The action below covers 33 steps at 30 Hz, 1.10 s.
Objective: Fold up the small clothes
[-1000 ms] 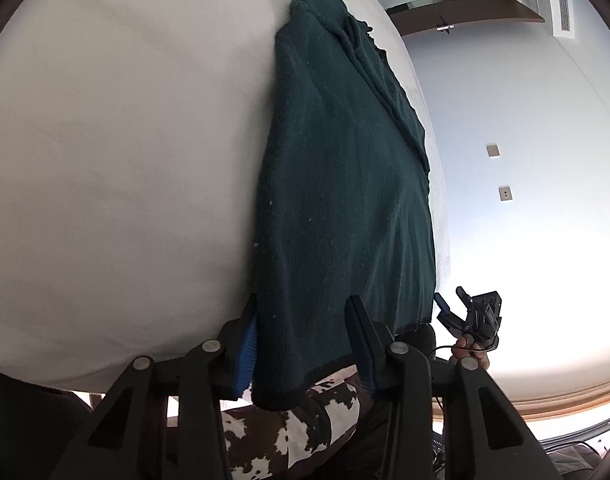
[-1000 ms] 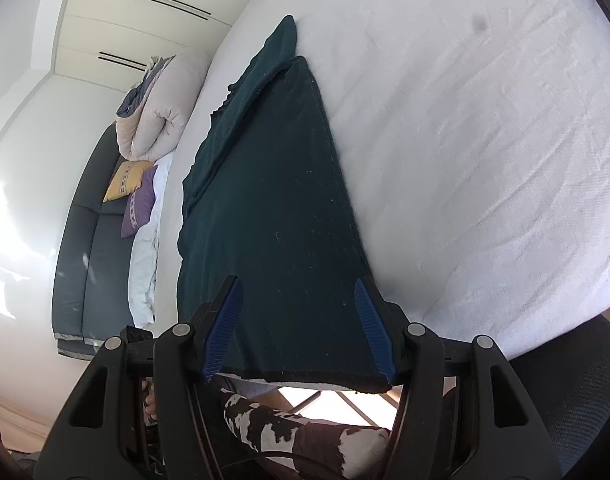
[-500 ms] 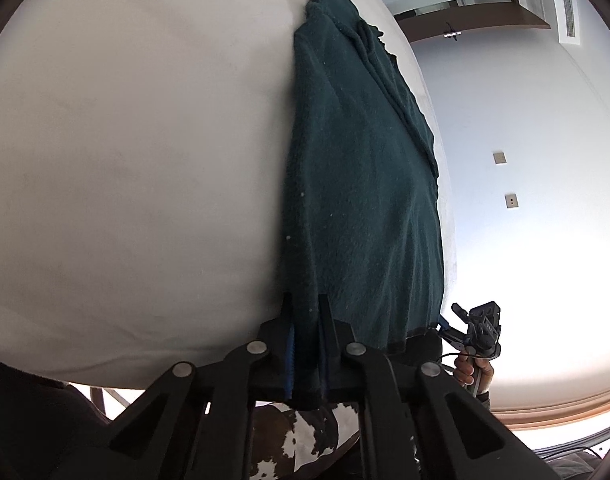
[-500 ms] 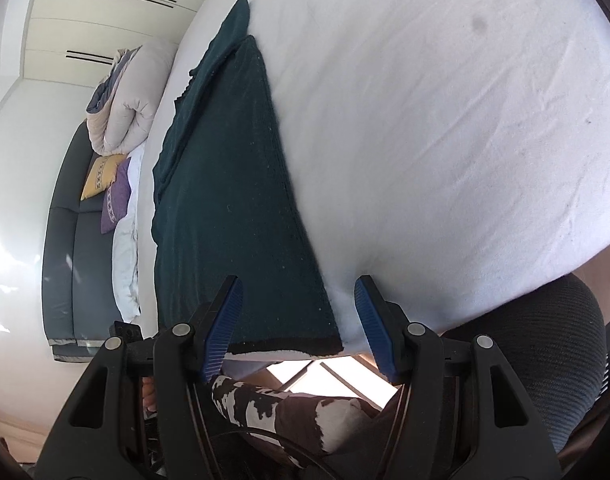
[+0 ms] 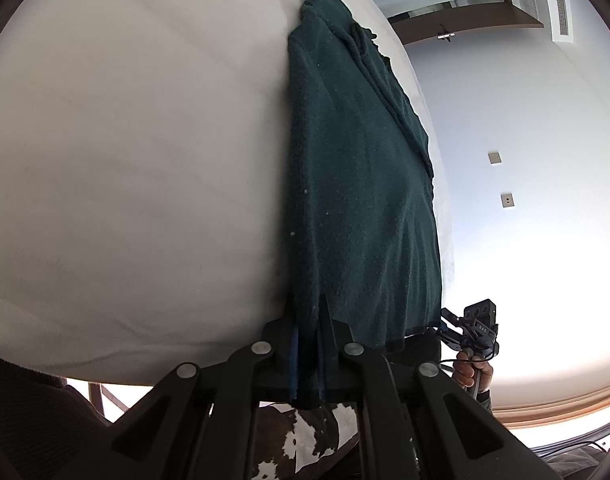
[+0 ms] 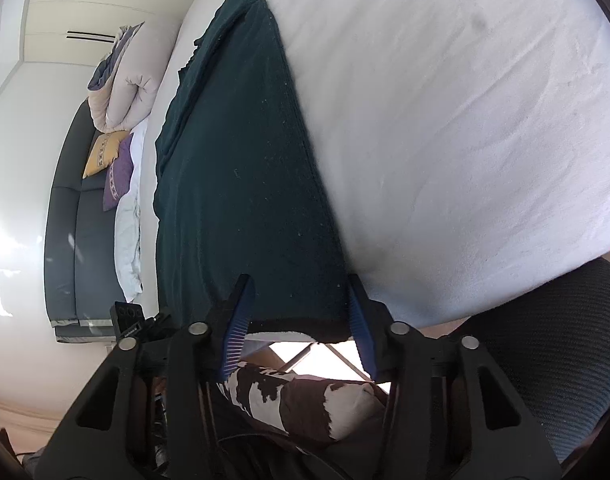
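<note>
A dark green knitted garment (image 5: 357,180) lies lengthwise on the white bed (image 5: 125,160), its hem hanging over the near edge. My left gripper (image 5: 307,308) is shut on the hem's left corner, and the cloth bunches between the pads. In the right wrist view the same garment (image 6: 241,160) runs away from me. My right gripper (image 6: 299,292) is closing, with the hem's right corner between its blue pads (image 6: 239,316), which do not press the cloth. That right gripper (image 5: 449,320) also shows in the left wrist view, held by a hand (image 5: 469,372).
A grey sofa (image 6: 65,220) with yellow and purple cushions stands beyond the bed's left side, with a rolled duvet (image 6: 125,88) above it. A dark chair back (image 6: 545,340) sits at the lower right. A leg in cow-print trousers (image 6: 297,396) is below the bed edge.
The left jaws closed on the hem's left corner and bunched the cloth. The right jaws narrowed around the right corner, and the right view shifted so the garment sits more central.
</note>
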Each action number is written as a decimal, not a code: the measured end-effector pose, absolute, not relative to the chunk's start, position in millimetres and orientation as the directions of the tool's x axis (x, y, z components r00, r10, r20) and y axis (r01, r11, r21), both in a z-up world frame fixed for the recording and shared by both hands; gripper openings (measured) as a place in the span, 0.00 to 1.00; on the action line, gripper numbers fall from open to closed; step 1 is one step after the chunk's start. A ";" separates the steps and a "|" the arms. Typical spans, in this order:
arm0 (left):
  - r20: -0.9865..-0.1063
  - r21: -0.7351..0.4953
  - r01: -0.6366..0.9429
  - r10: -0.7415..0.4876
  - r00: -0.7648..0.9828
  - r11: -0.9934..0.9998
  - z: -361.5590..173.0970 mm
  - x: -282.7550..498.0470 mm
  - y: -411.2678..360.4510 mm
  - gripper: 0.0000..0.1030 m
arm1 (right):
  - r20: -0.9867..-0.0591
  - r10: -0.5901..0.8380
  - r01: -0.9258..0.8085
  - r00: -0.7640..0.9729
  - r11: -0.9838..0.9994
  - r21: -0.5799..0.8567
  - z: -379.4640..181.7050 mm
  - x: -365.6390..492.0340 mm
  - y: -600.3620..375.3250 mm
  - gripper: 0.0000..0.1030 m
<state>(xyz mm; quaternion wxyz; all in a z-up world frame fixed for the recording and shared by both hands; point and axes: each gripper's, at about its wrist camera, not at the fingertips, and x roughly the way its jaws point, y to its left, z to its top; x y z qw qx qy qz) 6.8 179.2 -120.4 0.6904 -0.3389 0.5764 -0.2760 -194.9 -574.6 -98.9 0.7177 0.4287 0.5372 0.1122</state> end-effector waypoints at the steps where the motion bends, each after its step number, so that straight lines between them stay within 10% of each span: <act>1: -0.607 -0.787 -0.008 -0.773 0.185 0.617 -119.6 6.7 179.6 0.06 | -0.678 0.621 0.296 0.392 0.613 0.733 -99.3 -194.4 -573.1 0.29; 7: -0.574 -0.808 0.003 -0.789 0.218 0.589 -110.0 7.2 184.9 0.06 | -0.676 0.611 0.269 0.411 0.627 0.731 -90.7 -192.8 -571.2 0.09; 33: -0.269 -0.937 0.076 -0.843 0.465 0.341 -27.2 101.4 201.8 0.06 | -0.447 0.589 0.128 0.673 0.503 0.855 9.9 -80.7 -592.2 0.07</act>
